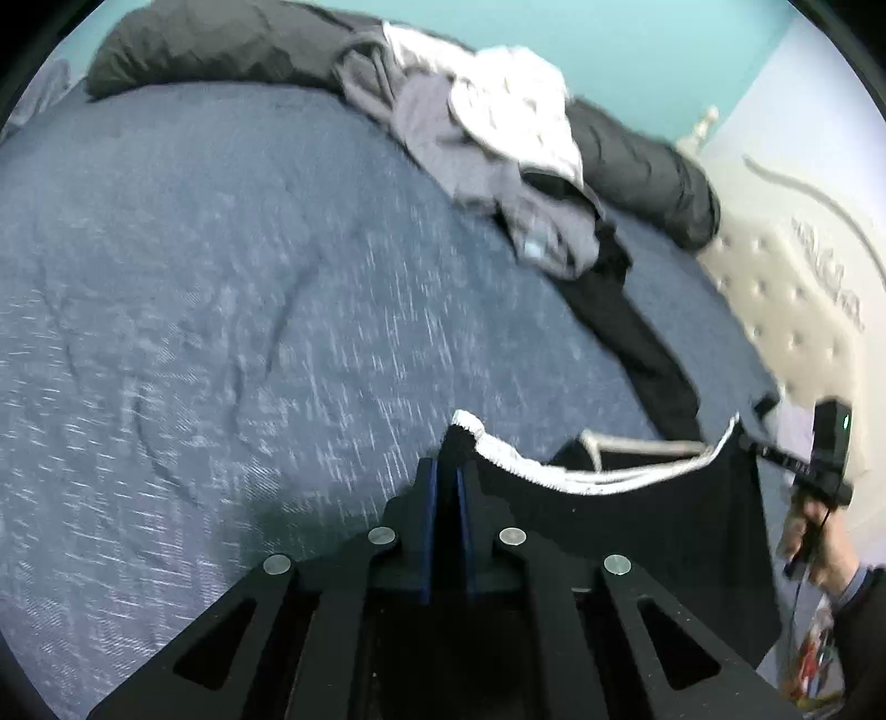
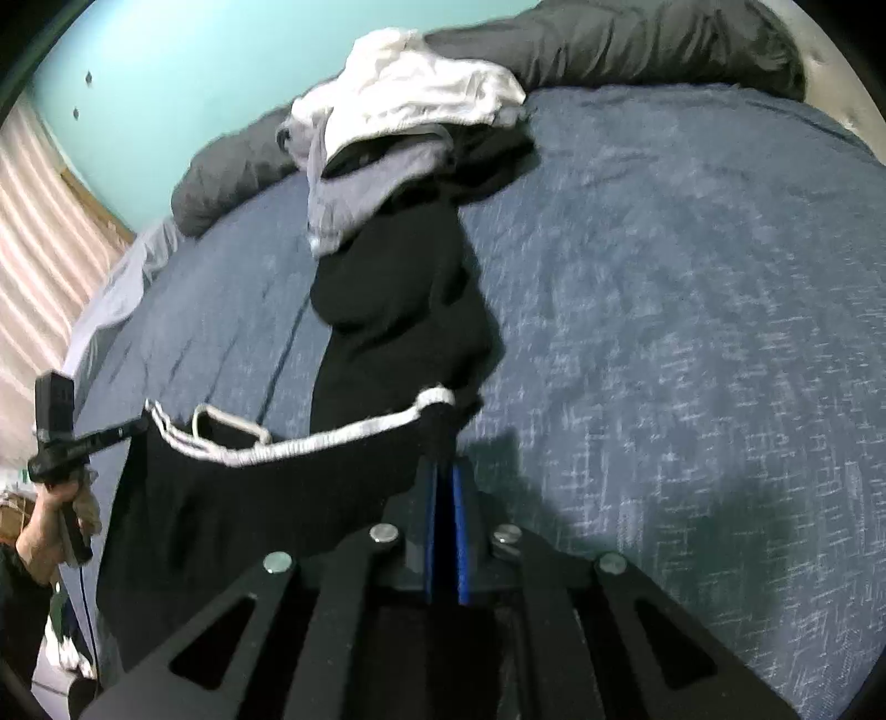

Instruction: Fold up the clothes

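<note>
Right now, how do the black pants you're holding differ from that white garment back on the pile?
The black pants are stretched by their white waistband between the left gripper and right gripper; the white garment lies crumpled on the clothes pile. The pants are partly lifted, a leg trailing along the blue bedspread; the white garment is touched by neither gripper. Both are still unfolded.

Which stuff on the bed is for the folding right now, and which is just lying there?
In the job:
black shorts, held up by the white waistband
left gripper, jaws shut on one end
right gripper, jaws shut on the other

Just lying about:
clothes pile
dark pillows
blue bedspread
</note>
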`<state>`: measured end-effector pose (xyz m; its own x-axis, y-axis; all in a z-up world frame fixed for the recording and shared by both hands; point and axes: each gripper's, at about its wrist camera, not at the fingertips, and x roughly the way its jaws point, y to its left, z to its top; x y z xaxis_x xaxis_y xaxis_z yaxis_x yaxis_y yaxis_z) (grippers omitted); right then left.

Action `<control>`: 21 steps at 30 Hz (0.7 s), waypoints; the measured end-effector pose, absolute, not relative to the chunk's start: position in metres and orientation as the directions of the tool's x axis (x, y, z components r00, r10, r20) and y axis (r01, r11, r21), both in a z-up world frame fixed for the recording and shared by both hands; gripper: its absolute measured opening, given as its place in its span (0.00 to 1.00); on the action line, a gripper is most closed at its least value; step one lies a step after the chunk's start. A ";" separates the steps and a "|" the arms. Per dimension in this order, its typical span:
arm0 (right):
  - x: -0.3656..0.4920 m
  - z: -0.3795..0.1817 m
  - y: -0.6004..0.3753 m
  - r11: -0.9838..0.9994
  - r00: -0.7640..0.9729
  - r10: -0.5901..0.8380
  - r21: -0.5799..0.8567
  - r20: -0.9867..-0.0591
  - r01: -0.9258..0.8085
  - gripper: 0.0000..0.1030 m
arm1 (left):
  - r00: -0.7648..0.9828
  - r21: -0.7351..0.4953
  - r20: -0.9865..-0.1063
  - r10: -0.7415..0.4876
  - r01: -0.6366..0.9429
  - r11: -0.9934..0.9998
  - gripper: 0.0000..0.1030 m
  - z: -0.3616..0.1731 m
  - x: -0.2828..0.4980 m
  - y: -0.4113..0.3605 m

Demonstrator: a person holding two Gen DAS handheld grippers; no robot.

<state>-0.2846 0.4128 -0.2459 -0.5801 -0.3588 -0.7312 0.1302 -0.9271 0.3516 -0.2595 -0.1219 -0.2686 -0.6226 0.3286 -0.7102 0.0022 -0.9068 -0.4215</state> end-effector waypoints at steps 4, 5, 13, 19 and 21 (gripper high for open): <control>-0.285 -0.243 0.422 -0.938 -0.611 -0.322 0.332 -0.724 0.101 0.03 | -0.622 -0.431 -0.716 0.318 0.035 -0.902 0.07 -0.268 -0.264 -0.131; -0.287 -0.246 0.423 -0.941 -0.606 -0.310 0.326 -0.733 0.087 0.03 | -0.617 -0.430 -0.721 0.317 0.039 -0.902 0.07 -0.270 -0.267 -0.131; -0.307 -0.280 0.420 -0.956 -0.519 -0.251 0.294 -0.817 0.000 0.03 | -0.557 -0.410 -0.774 0.303 0.076 -0.909 0.09 -0.294 -0.279 -0.124; -0.297 -0.263 0.413 -0.966 -0.547 -0.186 0.253 -0.816 -0.049 0.10 | -0.597 -0.377 -0.762 0.250 0.096 -0.921 0.41 -0.278 -0.260 -0.133; -0.286 -0.248 0.411 -0.962 -0.571 -0.199 0.270 -0.796 -0.041 0.14 | -0.619 -0.380 -0.748 0.241 0.102 -0.919 0.41 -0.267 -0.243 -0.138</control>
